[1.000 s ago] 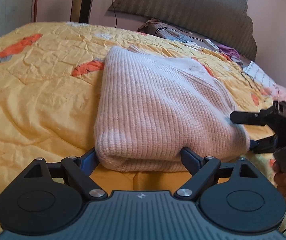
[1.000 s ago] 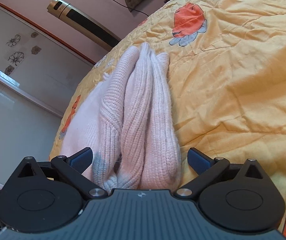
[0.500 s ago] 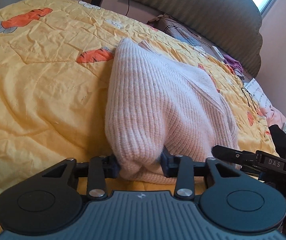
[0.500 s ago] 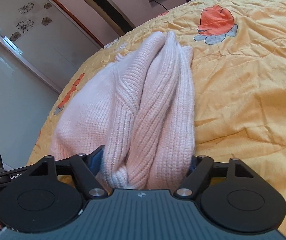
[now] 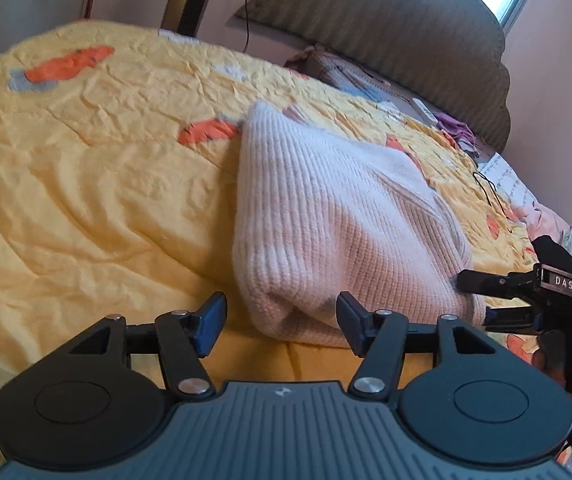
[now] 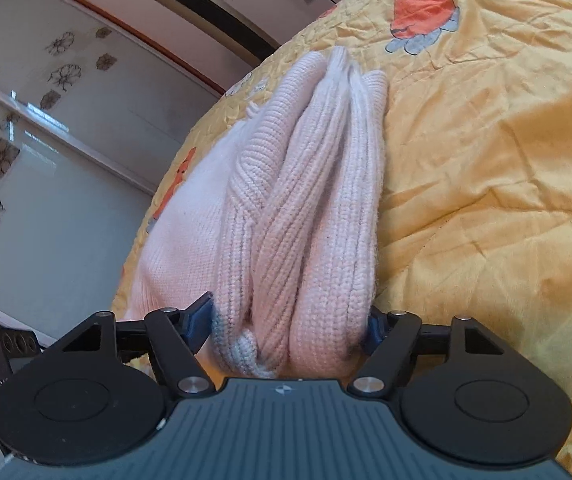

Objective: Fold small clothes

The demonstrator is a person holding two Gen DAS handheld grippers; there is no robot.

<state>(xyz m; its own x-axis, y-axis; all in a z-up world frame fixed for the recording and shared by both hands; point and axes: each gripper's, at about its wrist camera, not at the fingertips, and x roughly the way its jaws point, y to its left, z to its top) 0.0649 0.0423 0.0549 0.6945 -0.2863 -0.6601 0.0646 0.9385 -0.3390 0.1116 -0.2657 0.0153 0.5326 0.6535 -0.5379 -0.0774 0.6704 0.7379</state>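
Observation:
A folded pale pink ribbed sweater (image 5: pixel 325 216) lies on the yellow bedspread (image 5: pixel 86 200). My left gripper (image 5: pixel 282 320) is open, its jaws apart around the sweater's near corner without pinching it. In the right wrist view the sweater's stacked folds (image 6: pixel 305 220) run away from me. My right gripper (image 6: pixel 286 324) has its jaws on either side of the thick folded end, with a small gap at the left pad. The right gripper also shows in the left wrist view (image 5: pixel 473 296), at the sweater's right corner.
The bedspread (image 6: pixel 485 160) has orange carrot prints. A padded headboard (image 5: pixel 385 32) and loose items lie at the far end of the bed. A tall tower unit (image 6: pixel 206 12) and glass wardrobe doors (image 6: pixel 46 140) stand beside the bed.
Half a second ago my left gripper was shut on the sweater's corner; now it is open and the sweater rests lower. My right gripper's jaws have widened slightly.

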